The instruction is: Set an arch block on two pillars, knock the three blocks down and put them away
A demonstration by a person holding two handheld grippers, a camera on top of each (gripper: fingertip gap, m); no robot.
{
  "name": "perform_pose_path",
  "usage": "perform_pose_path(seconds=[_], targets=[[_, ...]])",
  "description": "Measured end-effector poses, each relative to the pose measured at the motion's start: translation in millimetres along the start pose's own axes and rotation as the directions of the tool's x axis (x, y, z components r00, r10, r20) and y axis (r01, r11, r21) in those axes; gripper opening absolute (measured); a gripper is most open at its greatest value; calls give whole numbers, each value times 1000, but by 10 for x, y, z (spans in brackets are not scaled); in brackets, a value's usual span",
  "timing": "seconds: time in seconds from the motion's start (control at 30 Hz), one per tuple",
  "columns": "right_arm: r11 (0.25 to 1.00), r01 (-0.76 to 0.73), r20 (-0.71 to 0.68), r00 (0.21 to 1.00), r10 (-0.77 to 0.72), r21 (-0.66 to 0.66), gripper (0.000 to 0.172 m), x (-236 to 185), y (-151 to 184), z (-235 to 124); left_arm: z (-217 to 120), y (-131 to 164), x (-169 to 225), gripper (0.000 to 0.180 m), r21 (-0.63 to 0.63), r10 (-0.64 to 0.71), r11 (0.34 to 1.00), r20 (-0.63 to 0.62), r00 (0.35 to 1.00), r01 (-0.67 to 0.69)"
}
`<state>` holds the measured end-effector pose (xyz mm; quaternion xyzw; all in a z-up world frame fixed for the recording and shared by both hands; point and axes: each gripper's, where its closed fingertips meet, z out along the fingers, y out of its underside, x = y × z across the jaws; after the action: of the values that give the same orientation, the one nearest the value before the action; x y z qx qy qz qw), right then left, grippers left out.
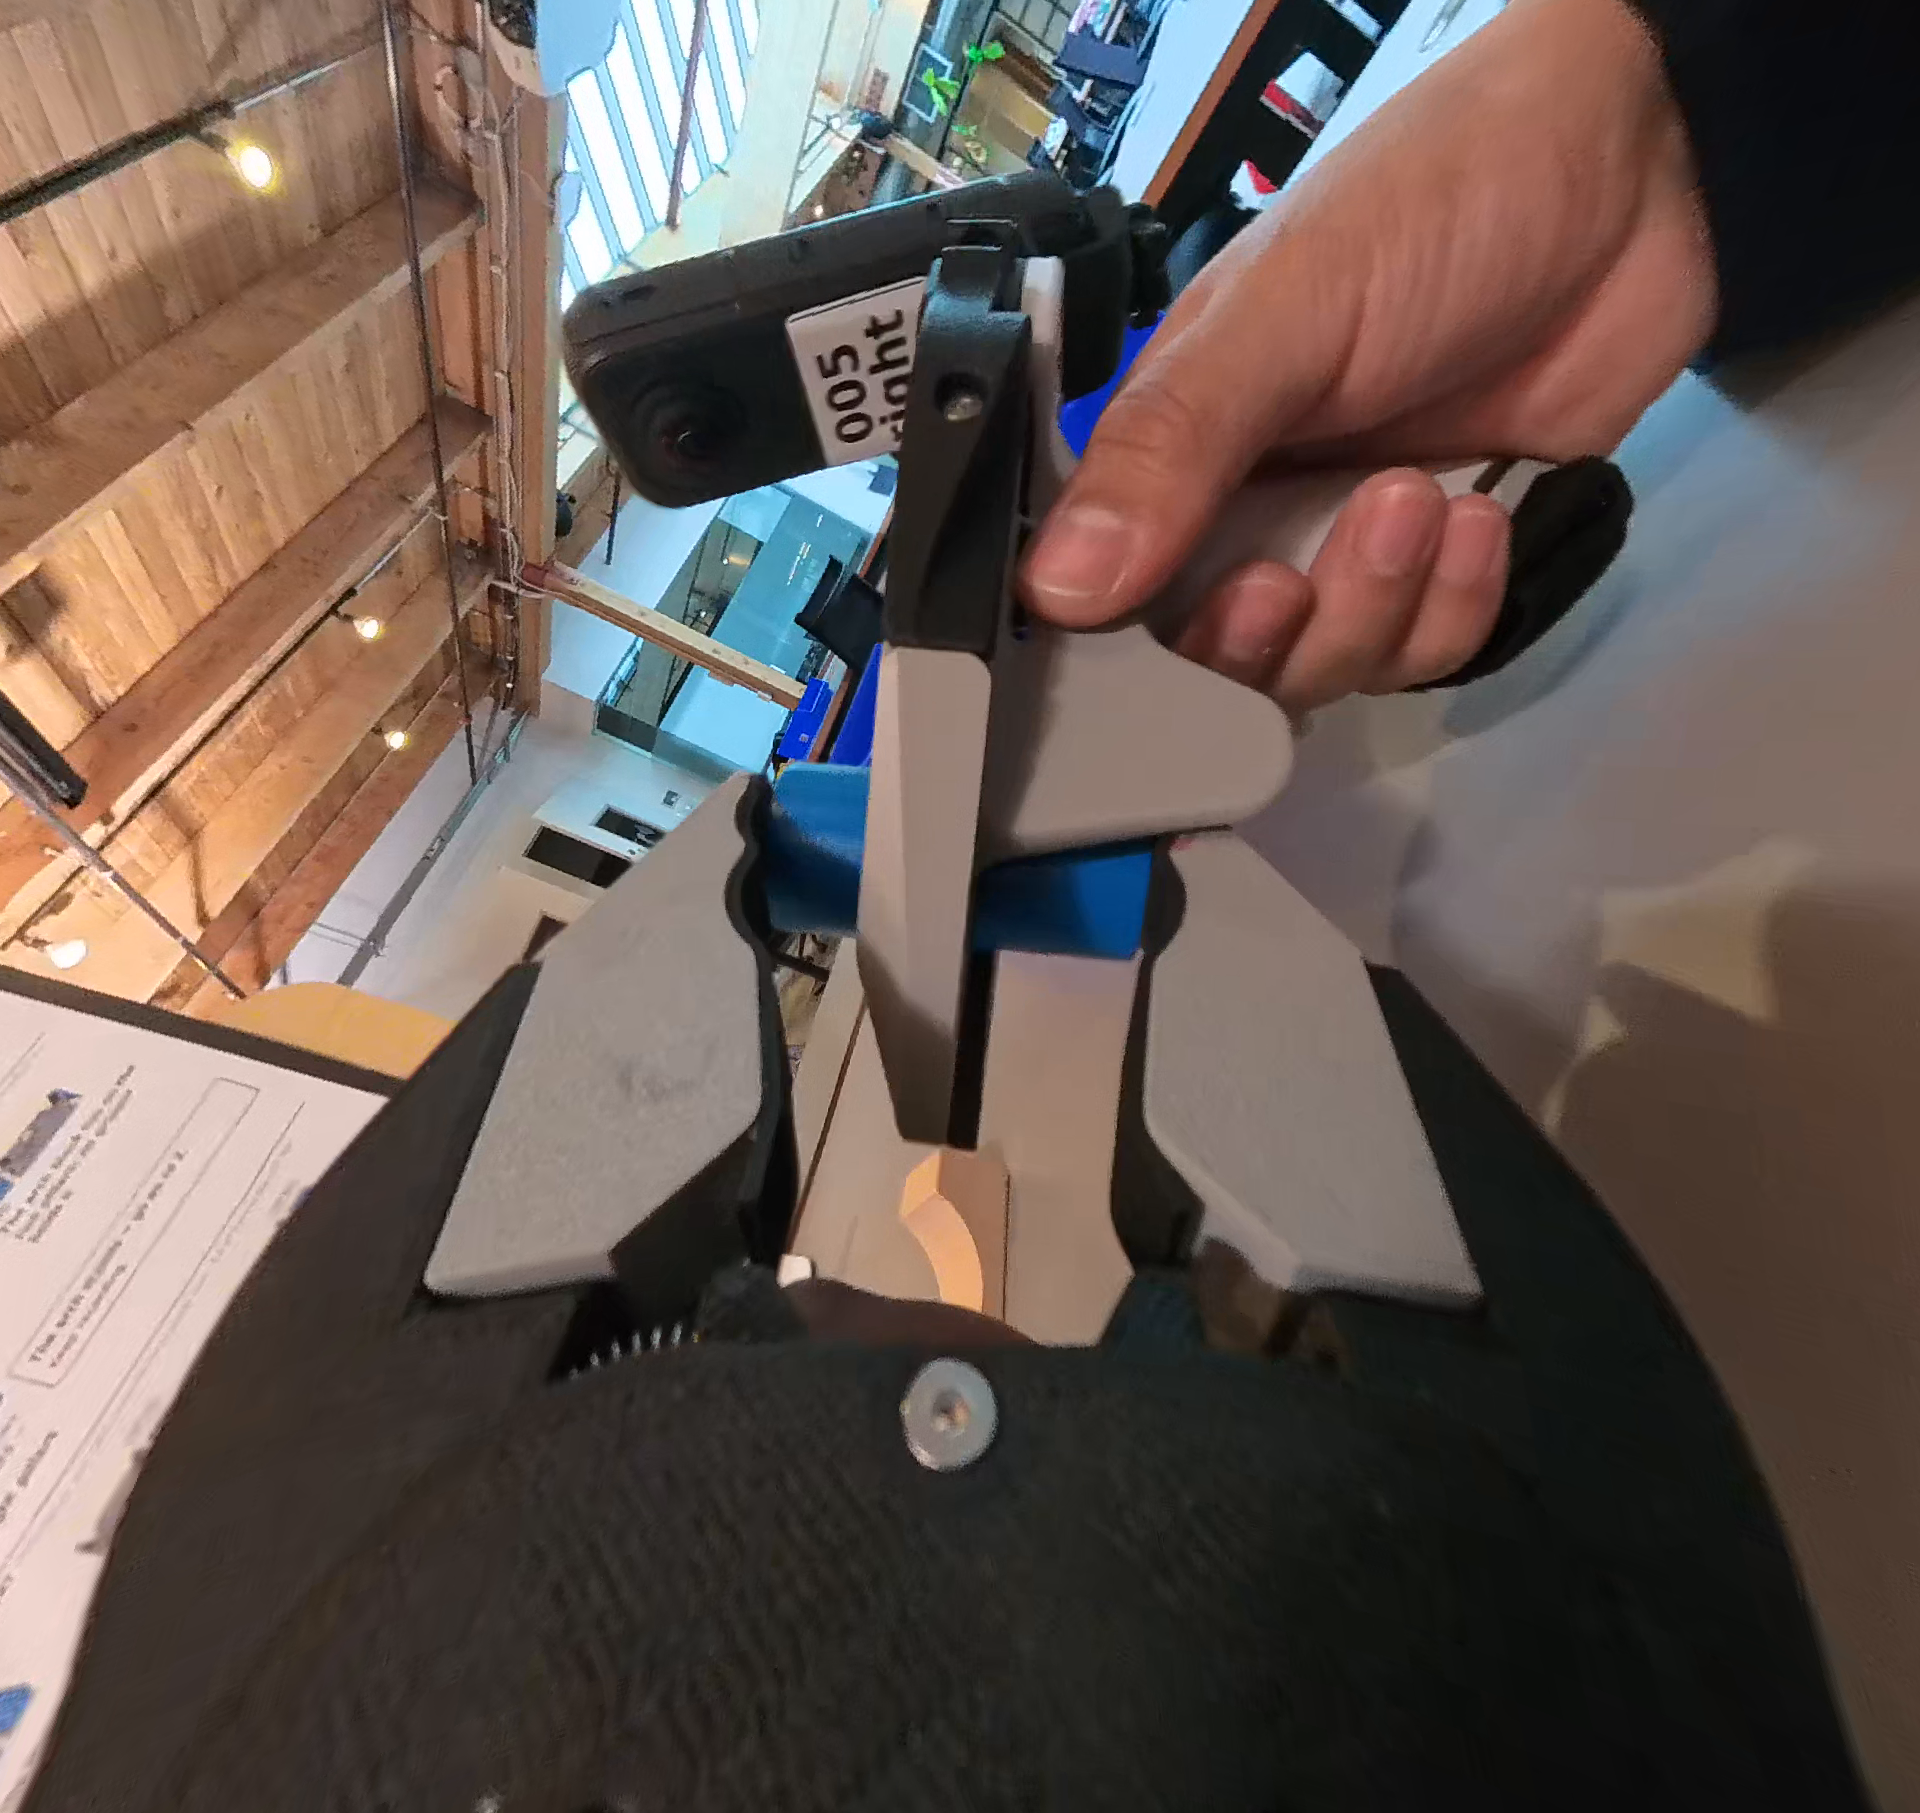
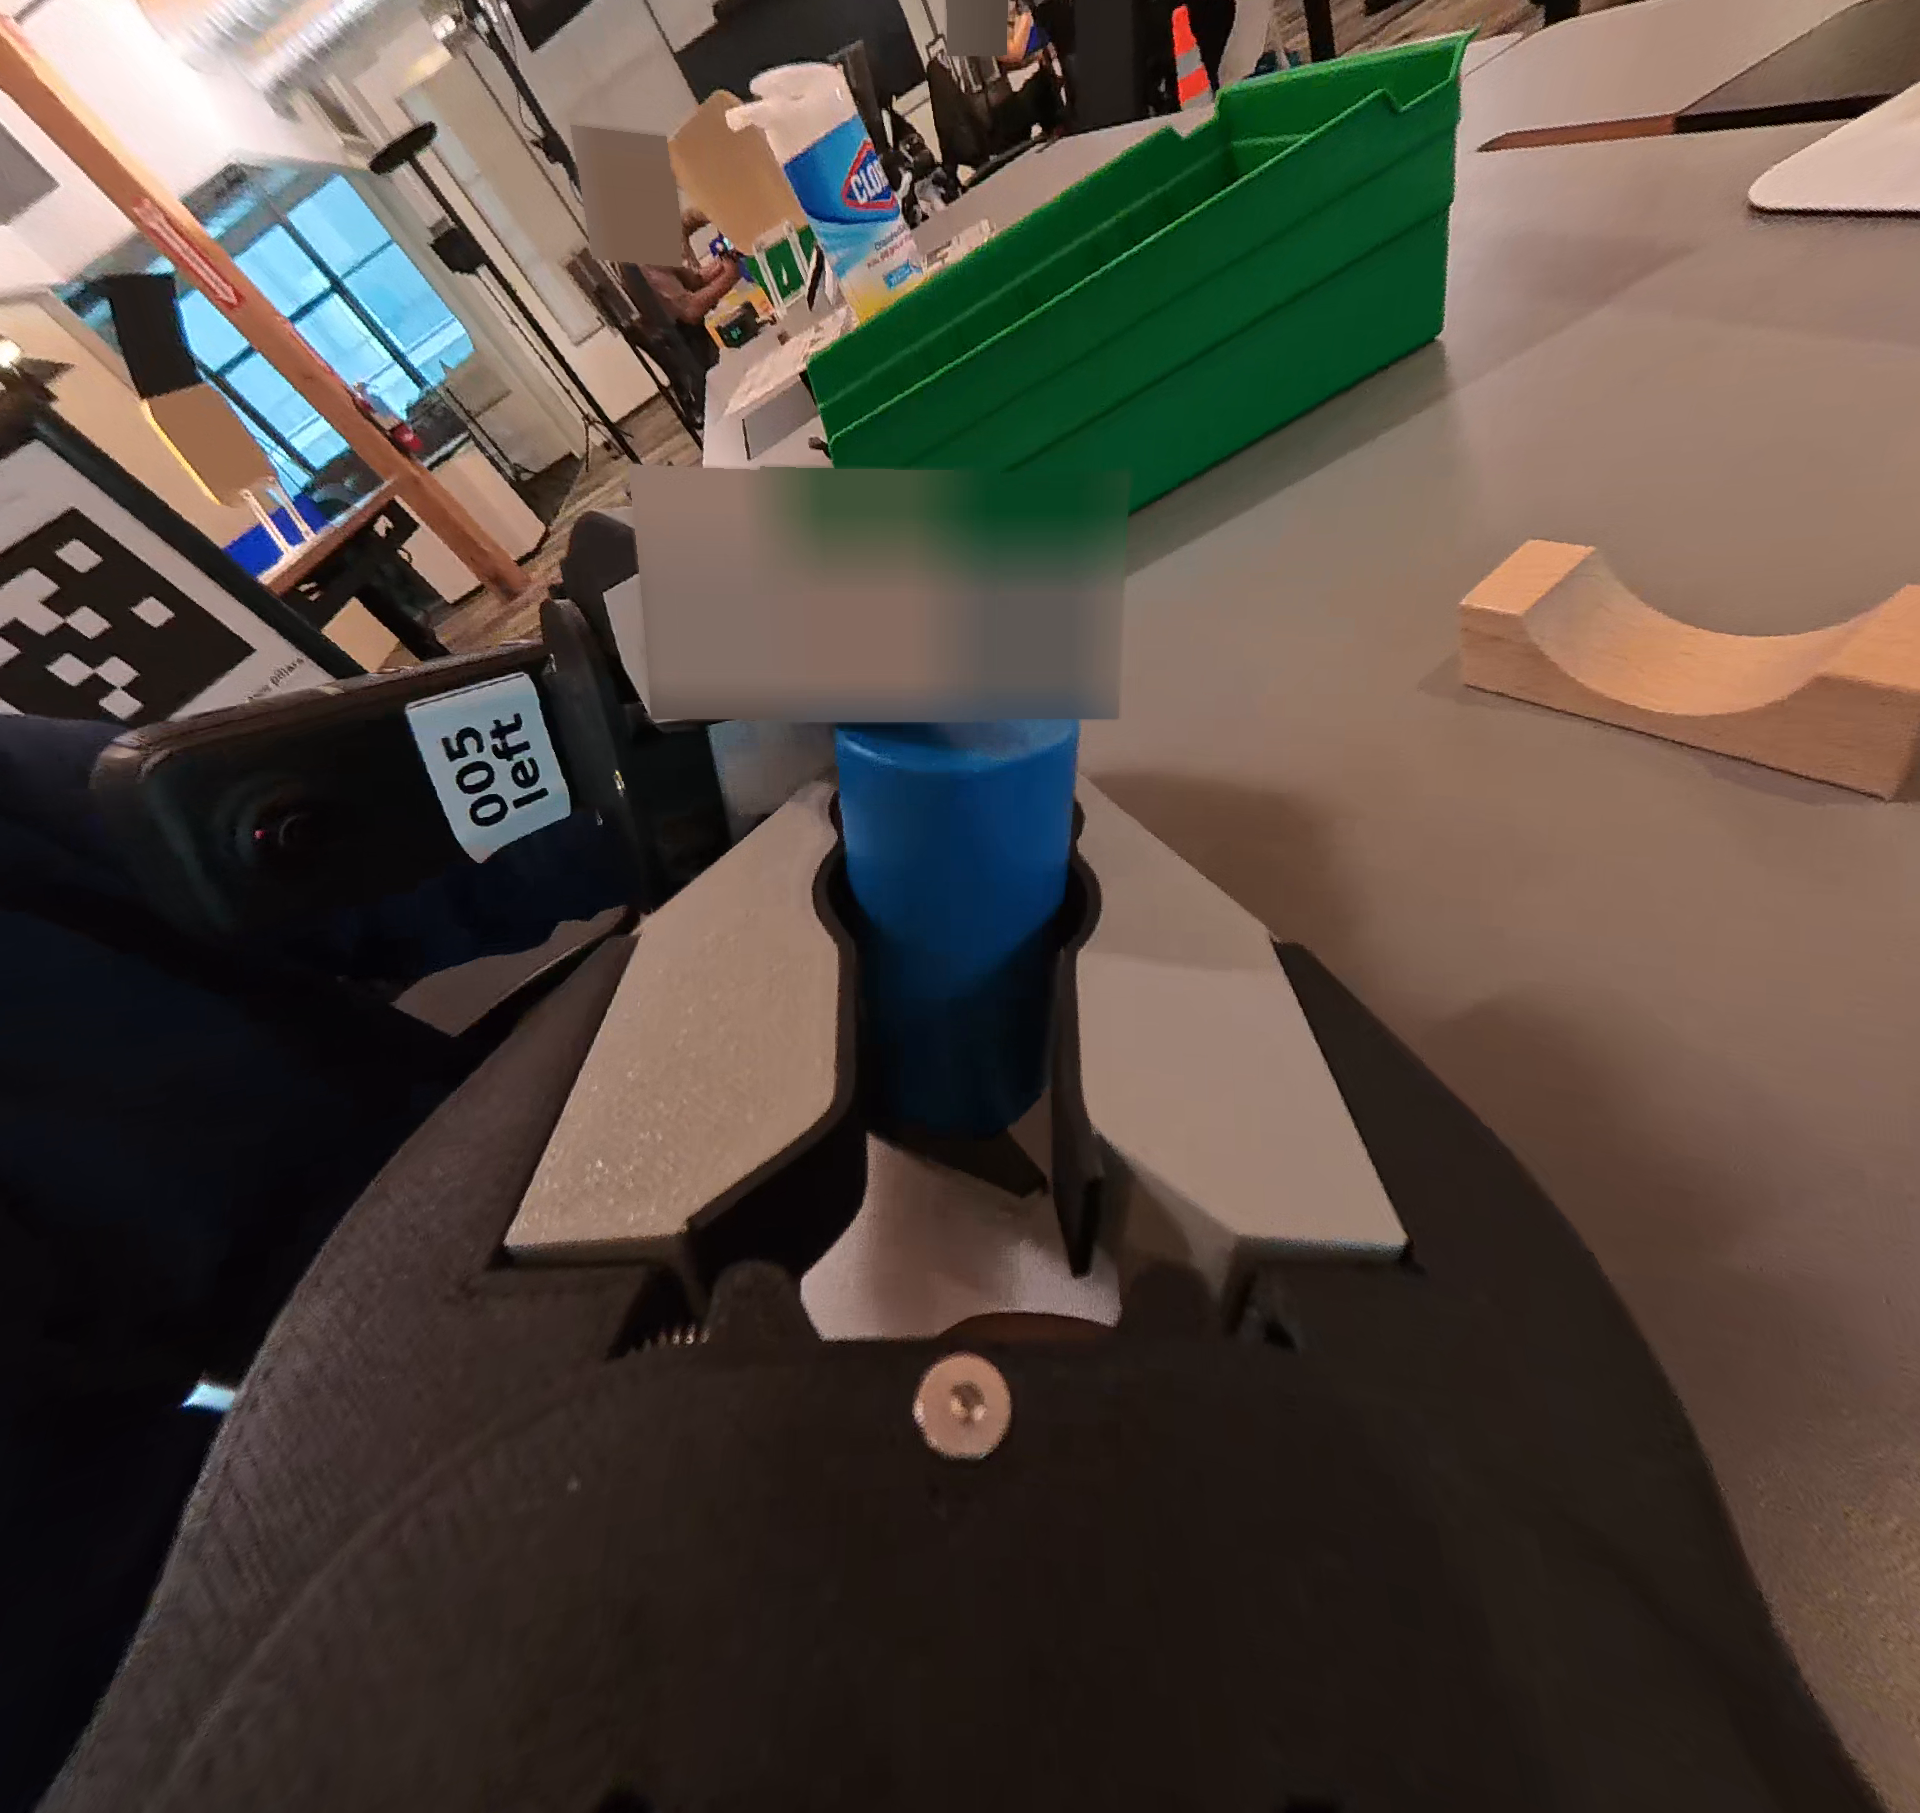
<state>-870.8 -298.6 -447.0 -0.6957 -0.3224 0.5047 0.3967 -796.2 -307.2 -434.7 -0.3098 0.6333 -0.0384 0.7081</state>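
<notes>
Grey worktop stretched under an open workshop with a timber ceiling, and a printed sheet lay at its left edge.

My left hand-held gripper stood wide, its pads pressed on the two flat ends of the blue pillar, which was held off the worktop. My right hand-held gripper, gripped in my right hand, crossed it and was clamped on the pillar's round side.

Both tools on one block was, I judged, the main risk. If I pulled them in different directions, or released one at an angle, the pillar could twist out. The round side could also turn between the right pads, so the pillar might land tilted, topple and roll across the worktop. The arch block lay on its back to the right, curve facing up, well apart from the pillar. It would need turning over, and a poor grip on the curve might let it slip.

Left to right I counted:
- one printed sheet
- two hand-held grippers
- one blue pillar, with no second one in sight
- one tub of wipes
- one green bin, far back on the worktop
- one wooden arch block
</notes>
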Motion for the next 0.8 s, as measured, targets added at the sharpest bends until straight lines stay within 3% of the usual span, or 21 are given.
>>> perform_pose_path(seconds=[0.2,0.33,0.4,0.5,0.57,0.67,0.8], targets=[[998,-26,-69,997,30,59,33,137,-160,-244,-54,45,-96,67,18,-53,998,39,998,52],[990,85,-321,946,-45,113,33,343,-488,-734,-68,155,-164,70,-10,-114,993,46,992,115],[976,164,-508,859,-71,141,33,514,-714,-1118,-45,244,-135,70,-48,-140,989,32,990,142],[960,247,-811,584,-37,134,34,970,-925,-1865,22,490,-79,67,-167,-183,968,31,983,185],[977,194,-898,440,-10,84,34,1319,-865,-2195,56,733,-15,68,-282,-257,926,22,966,252],[999,4,-949,312,-34,-34,35,1826,-560,-2392,43,1066,78,75,-424,-414,821,22,910,383],[986,-138,-960,275,-57,-98,36,2075,-263,-2382,-45,1268,-100,79,-442,-601,679,123,790,586]])
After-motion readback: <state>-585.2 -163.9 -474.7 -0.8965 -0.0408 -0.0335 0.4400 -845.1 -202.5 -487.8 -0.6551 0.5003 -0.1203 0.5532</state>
